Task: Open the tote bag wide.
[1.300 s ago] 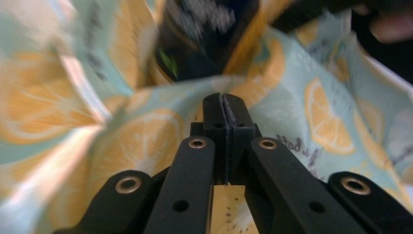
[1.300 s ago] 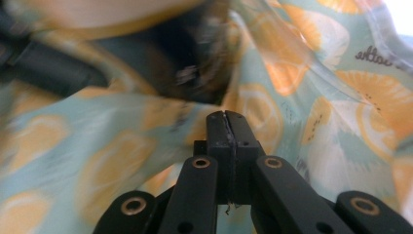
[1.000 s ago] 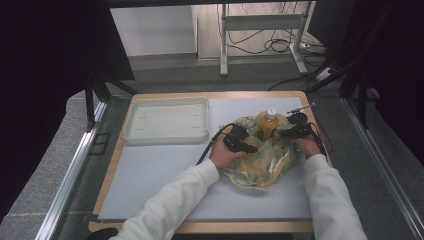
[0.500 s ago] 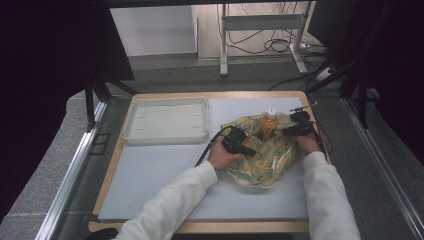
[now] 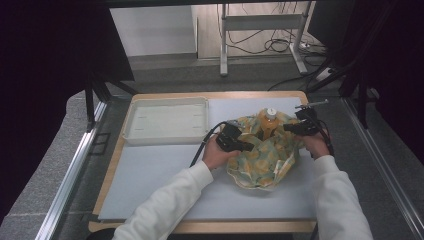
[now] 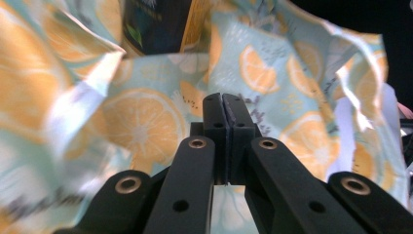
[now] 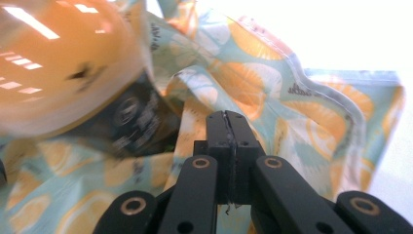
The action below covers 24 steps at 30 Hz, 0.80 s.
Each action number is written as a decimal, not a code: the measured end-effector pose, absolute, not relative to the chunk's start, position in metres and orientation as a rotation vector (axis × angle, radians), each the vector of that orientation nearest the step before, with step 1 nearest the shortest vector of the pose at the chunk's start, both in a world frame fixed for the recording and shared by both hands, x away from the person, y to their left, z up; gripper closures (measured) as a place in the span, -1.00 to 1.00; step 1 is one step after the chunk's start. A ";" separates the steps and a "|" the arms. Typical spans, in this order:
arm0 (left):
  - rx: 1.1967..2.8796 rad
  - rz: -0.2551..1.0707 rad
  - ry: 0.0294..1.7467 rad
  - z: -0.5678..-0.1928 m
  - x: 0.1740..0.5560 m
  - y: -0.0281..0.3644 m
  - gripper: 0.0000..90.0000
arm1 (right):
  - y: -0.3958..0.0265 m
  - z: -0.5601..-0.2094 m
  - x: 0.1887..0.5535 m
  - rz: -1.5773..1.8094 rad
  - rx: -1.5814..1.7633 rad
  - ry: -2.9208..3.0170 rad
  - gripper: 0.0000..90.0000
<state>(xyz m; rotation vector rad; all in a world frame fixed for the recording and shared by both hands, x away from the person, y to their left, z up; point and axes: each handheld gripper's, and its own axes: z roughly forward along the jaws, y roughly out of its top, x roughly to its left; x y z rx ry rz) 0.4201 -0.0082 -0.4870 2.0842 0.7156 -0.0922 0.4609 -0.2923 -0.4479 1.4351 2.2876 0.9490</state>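
Cloth [image 5: 265,155] with orange print is pinched at its edges by both closed grippers, left gripper [image 5: 246,146] and right gripper [image 5: 288,128]; bottle [image 5: 268,125] stands between them.

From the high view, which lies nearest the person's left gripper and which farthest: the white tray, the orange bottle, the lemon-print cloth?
From the left gripper:
1. Lemon-print cloth, at its jaws.
2. Orange bottle, just right, inside the cloth.
3. White tray, up-left, apart.
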 end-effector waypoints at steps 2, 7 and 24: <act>2.065 -0.071 0.712 -0.481 0.414 0.001 0.99 | -0.293 -0.443 0.456 0.968 1.420 2.288 0.98; 2.046 -0.008 0.705 -0.470 0.402 0.027 0.97 | -0.293 -0.433 0.439 0.983 1.339 2.319 0.98; 2.048 0.156 0.806 -0.477 0.357 0.094 -0.18 | -0.282 -0.433 0.419 0.998 1.241 2.379 0.45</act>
